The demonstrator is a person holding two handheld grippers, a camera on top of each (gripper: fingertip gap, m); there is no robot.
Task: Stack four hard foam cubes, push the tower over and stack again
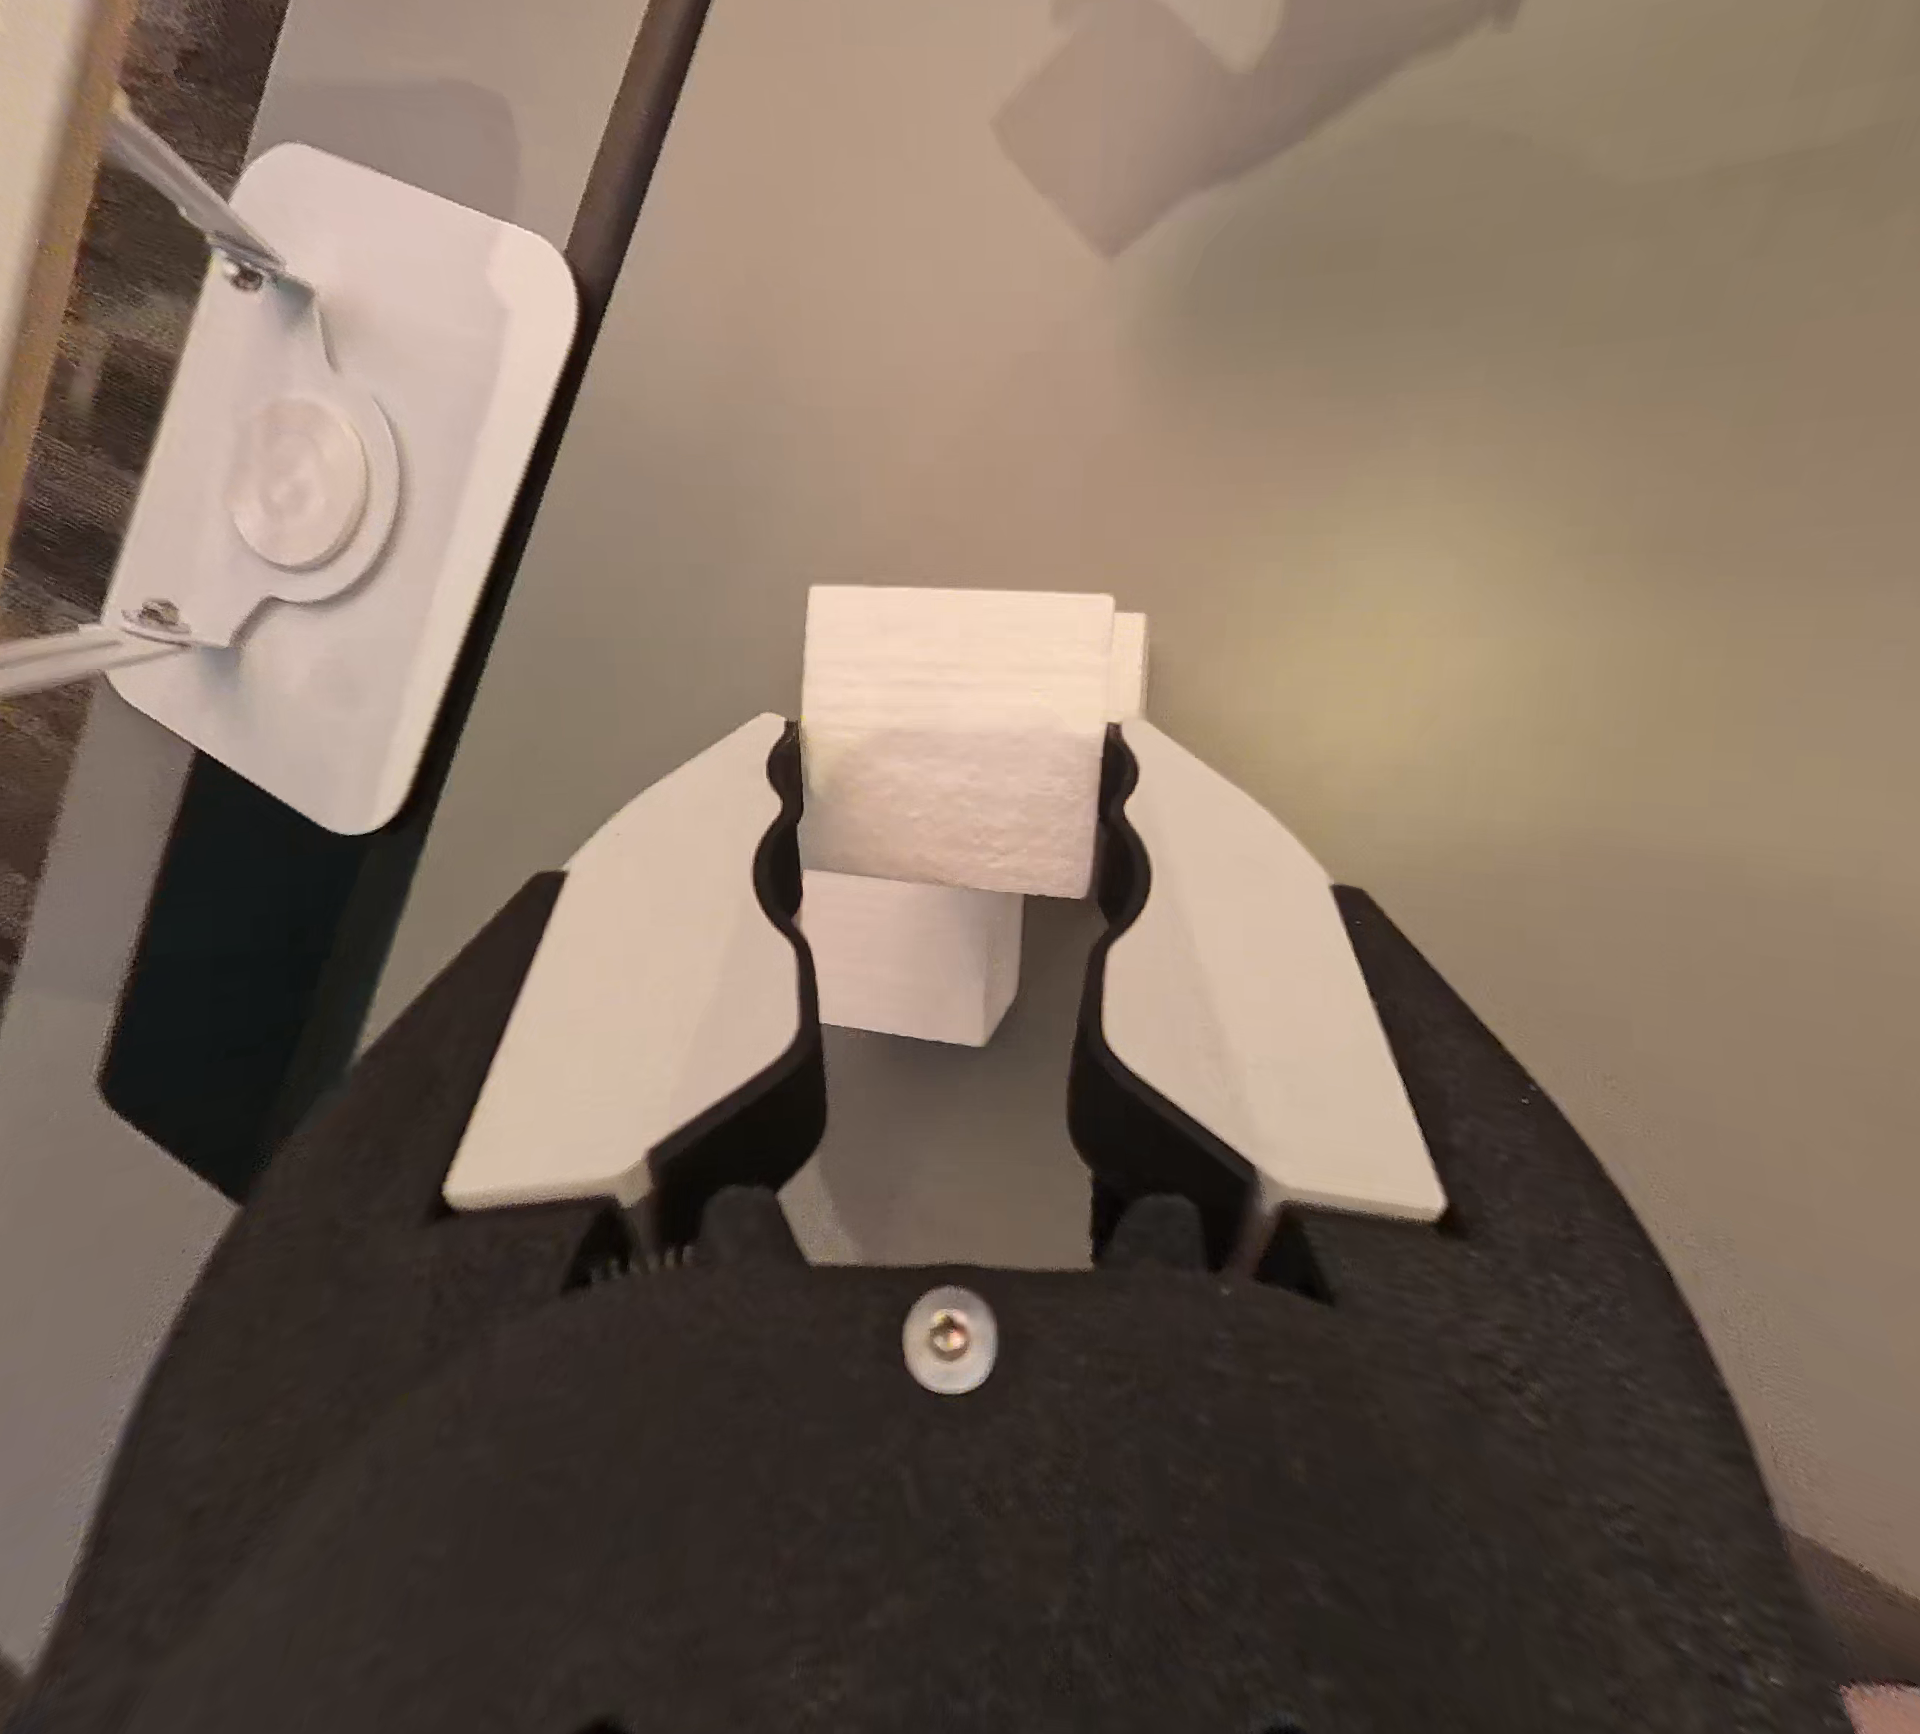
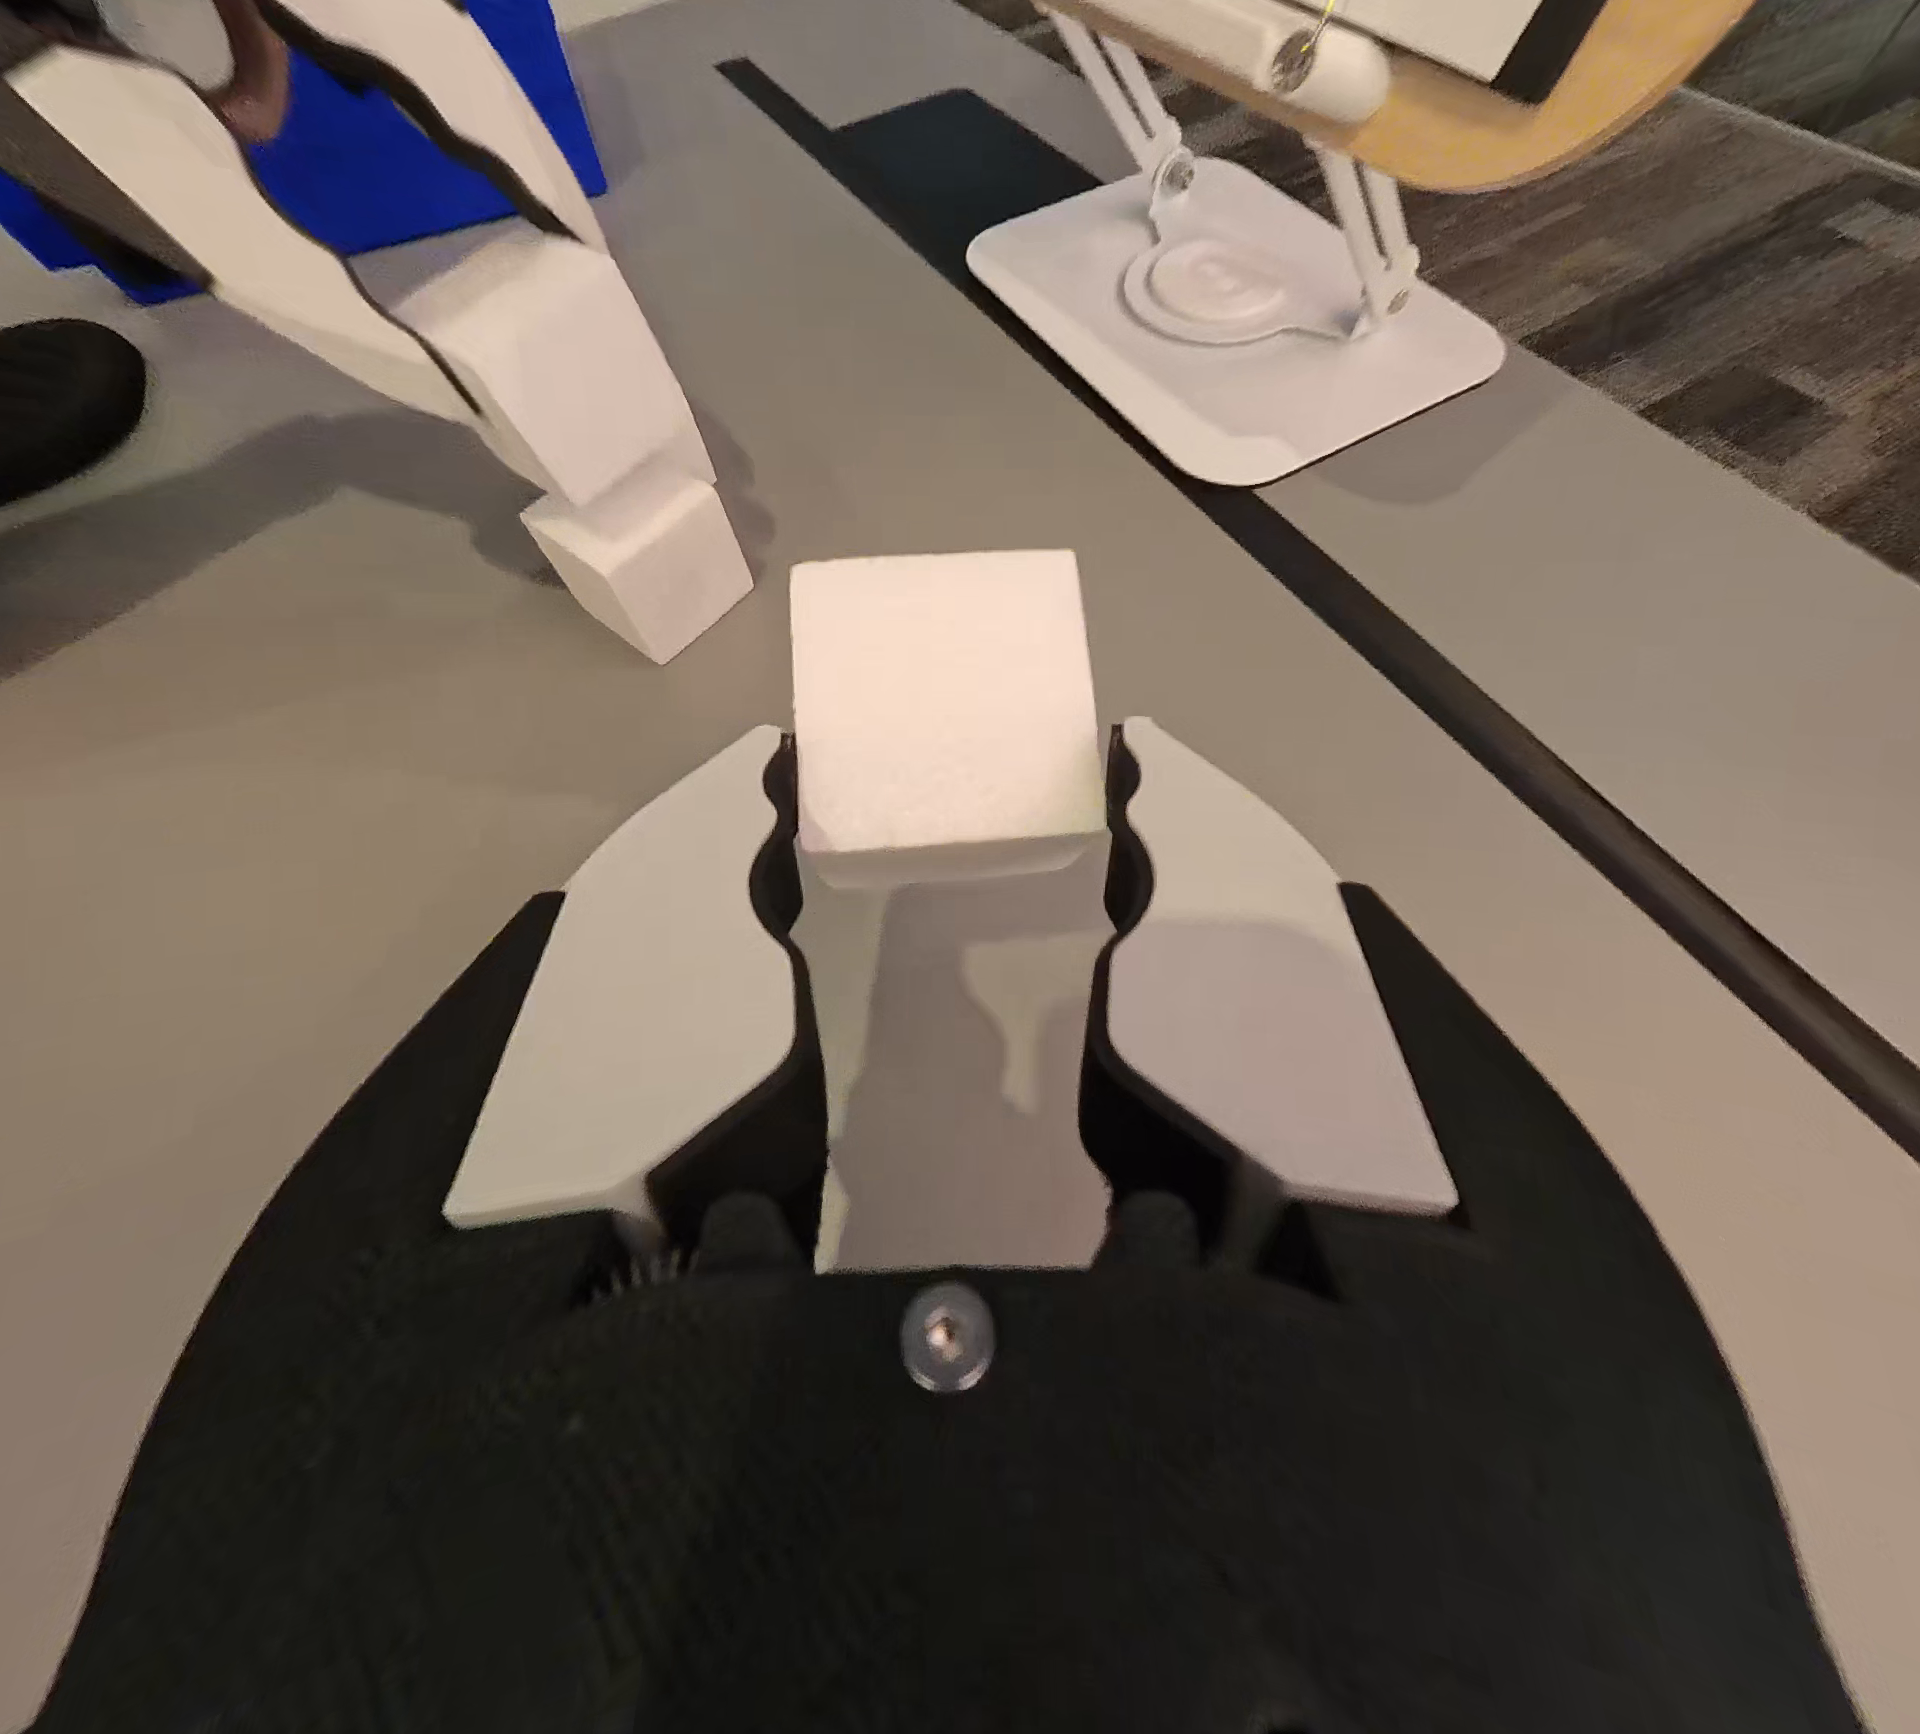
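Your left gripper (image 1: 951,754) is clamped on a white foam cube (image 1: 951,739), both black-lined fingertips pressed against its sides. Seen from its own wrist camera, that held cube sits over a second cube (image 1: 909,962), whose front face shows just below it, and a sliver of a third cube (image 1: 1130,661) peeks out behind the held cube's right edge. From the right wrist view the same left gripper (image 2: 525,323) comes down from the upper left, its cube (image 2: 561,375) resting on a lower cube (image 2: 649,572) that stands on the grey table (image 2: 1039,458) (the pile looks tilted here, though the wide lens bends things, so how level it sits I cannot tell).

Your right gripper (image 2: 951,780) is also closed around a cube (image 2: 940,697), the fingertips touching its left and right faces. This cube is near the stack and apart from it, just to its right in this view, with its shadow falling on the tabletop below between the fingers.

Farther back, a white stand base (image 2: 1247,354) rests on the table beside a black strip (image 2: 1351,604) running along the surface, and it carries a tilted board with a wooden edge (image 2: 1455,126). A blue bin (image 2: 436,126) sits behind the left gripper.
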